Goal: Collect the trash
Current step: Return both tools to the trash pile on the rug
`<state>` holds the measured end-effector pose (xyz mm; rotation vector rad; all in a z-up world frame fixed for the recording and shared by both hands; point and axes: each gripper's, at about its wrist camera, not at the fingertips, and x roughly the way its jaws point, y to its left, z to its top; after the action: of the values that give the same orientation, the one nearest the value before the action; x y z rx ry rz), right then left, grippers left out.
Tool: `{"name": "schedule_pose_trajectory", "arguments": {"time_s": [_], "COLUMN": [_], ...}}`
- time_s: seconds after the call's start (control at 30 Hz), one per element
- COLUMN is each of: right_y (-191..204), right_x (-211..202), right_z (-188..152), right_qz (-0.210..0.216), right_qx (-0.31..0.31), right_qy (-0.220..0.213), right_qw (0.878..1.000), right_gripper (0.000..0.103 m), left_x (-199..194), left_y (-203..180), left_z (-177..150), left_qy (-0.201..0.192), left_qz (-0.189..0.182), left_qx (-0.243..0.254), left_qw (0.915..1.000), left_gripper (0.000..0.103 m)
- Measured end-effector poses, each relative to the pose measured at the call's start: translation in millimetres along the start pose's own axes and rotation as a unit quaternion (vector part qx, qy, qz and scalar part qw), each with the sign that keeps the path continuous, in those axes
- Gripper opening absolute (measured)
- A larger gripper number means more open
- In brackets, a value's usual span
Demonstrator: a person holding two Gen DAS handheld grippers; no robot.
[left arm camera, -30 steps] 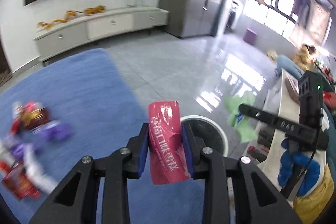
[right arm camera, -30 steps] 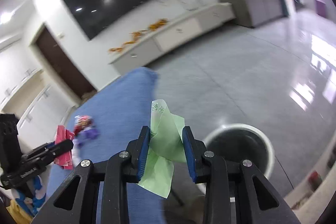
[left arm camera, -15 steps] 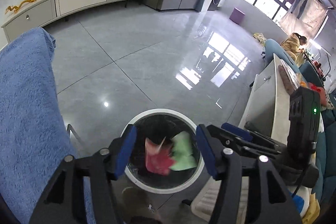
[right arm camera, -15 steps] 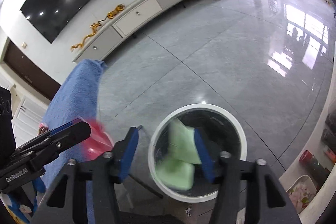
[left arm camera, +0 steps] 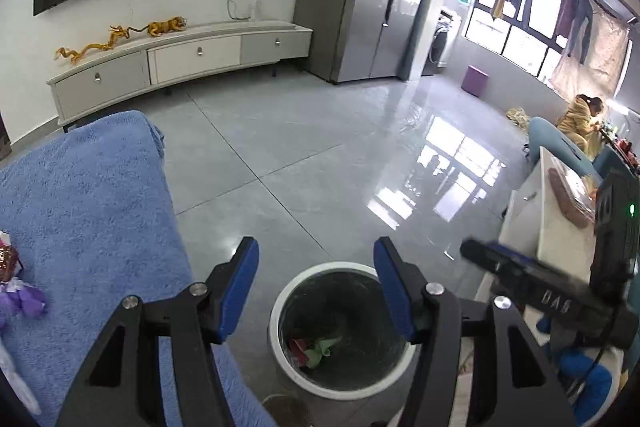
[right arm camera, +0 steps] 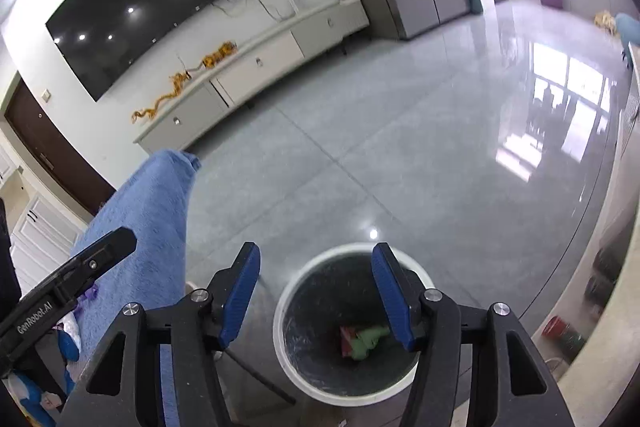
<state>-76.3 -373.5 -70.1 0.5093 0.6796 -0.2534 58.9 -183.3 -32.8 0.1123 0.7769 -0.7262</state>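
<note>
I see both grippers, left [left arm camera: 316, 285] and right [right arm camera: 316, 291], jaws just opened, empty; red wrapper [left arm camera: 298, 347] and green wrapper [left arm camera: 322, 347] lie in bin [left arm camera: 276, 331]

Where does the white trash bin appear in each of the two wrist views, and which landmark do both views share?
Left wrist view: the trash bin sits bottom centre, on the floor between the open fingers.
Right wrist view: the trash bin is also bottom centre, red and green wrappers inside.
Shared landmark: the blue blanket to the bin's left.

Trash in the bin

A red wrapper [left arm camera: 298, 346] and a crumpled green wrapper [left arm camera: 322, 347] lie touching at the bottom of the round white-rimmed bin [left arm camera: 280, 355], red one to the left.
</note>
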Motion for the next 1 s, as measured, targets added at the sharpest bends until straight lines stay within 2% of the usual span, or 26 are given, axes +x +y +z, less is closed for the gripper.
{"name": "schedule_pose_trajectory", "arguments": {"time_s": [0.07, 0.13, 0.23, 0.37, 0.57, 0.73, 1.0], "right_y": [9.5, 21.1, 39.5, 68.1, 113.8, 144.1, 189.2], "right_x": [-8.6, -21.2, -39.3, -65.1, -99.4, -121.6, -130.4], "right_z": [4.5, 8.1, 8.7, 10.3, 11.5, 9.4, -2.4], "right_qz": [0.002, 0.004, 0.017, 0.037, 0.066, 0.095, 0.125], "right_qx": [-0.006, -0.014, -0.027, -0.047, -0.083, -0.106, -0.135], "right_qy": [-0.016, -0.036, -0.059, -0.092, -0.134, -0.172, -0.169], "right_qw": [1.000, 0.999, 0.998, 0.994, 0.985, 0.975, 0.968], "right_gripper": [0.068, 0.081, 0.089, 0.103, 0.103, 0.103, 0.103], "left_x": [-14.2, -30.6, -53.9, -94.1, -161.4, -210.4, -275.6], "left_y": [3.5, 8.6, 22.8, 49.4, 98.3, 147.4, 228.4], "left_z": [-1.1, -3.1, -4.9, -11.8, -30.7, -58.5, -111.2], "left_qy": [-0.007, -0.013, -0.019, -0.047, -0.094, -0.115, -0.134], "left_qz": [0.007, 0.015, 0.034, 0.064, 0.113, 0.148, 0.227], "left_qx": [0.006, 0.012, 0.006, -0.003, -0.021, -0.049, -0.105], "left_qw": [0.9999, 0.9997, 0.9992, 0.9968, 0.9889, 0.9811, 0.9589], "left_gripper": [0.058, 0.058, 0.058, 0.058, 0.058, 0.058, 0.058]}}
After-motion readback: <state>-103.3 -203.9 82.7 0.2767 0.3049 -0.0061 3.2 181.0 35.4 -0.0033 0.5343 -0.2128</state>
